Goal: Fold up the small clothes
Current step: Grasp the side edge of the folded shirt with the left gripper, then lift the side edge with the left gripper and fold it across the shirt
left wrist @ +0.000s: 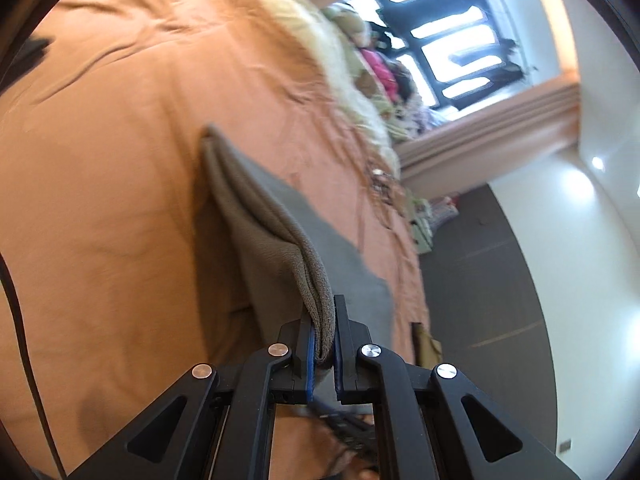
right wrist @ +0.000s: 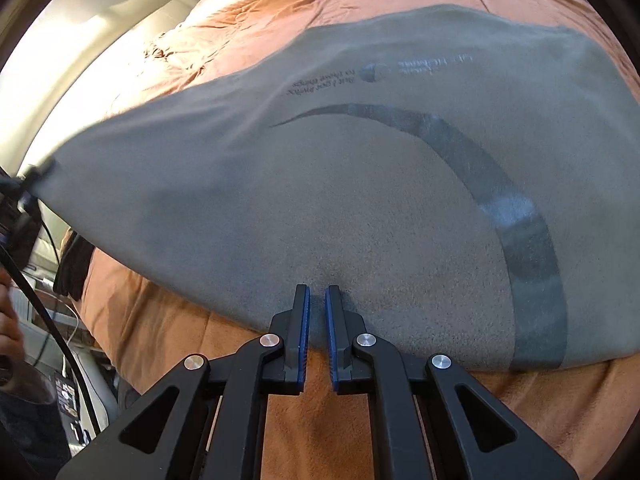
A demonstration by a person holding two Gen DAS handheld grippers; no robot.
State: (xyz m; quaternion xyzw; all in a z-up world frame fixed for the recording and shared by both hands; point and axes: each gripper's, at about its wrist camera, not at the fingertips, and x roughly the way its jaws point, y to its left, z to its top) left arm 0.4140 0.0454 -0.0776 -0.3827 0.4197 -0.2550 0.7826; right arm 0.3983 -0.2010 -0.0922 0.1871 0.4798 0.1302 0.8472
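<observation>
A grey garment [right wrist: 340, 184] with a dark curved stripe and small printed text lies spread over an orange bedcover [right wrist: 320, 432]. My right gripper [right wrist: 317, 312] is shut on its near edge, jaws close together with cloth between them. My left gripper [left wrist: 324, 336] is shut on a folded grey edge of the same garment [left wrist: 272, 232] and holds it lifted off the bed. In the right wrist view the left gripper [right wrist: 34, 176] shows at the far left, pinching the garment's stretched corner.
The orange bedcover [left wrist: 100, 160] fills most of the left wrist view. A pile of clothes [left wrist: 384, 72] lies along the bed's far side below a window [left wrist: 452, 32]. A dark cable [right wrist: 48, 312] hangs at the left, with clutter beside the bed.
</observation>
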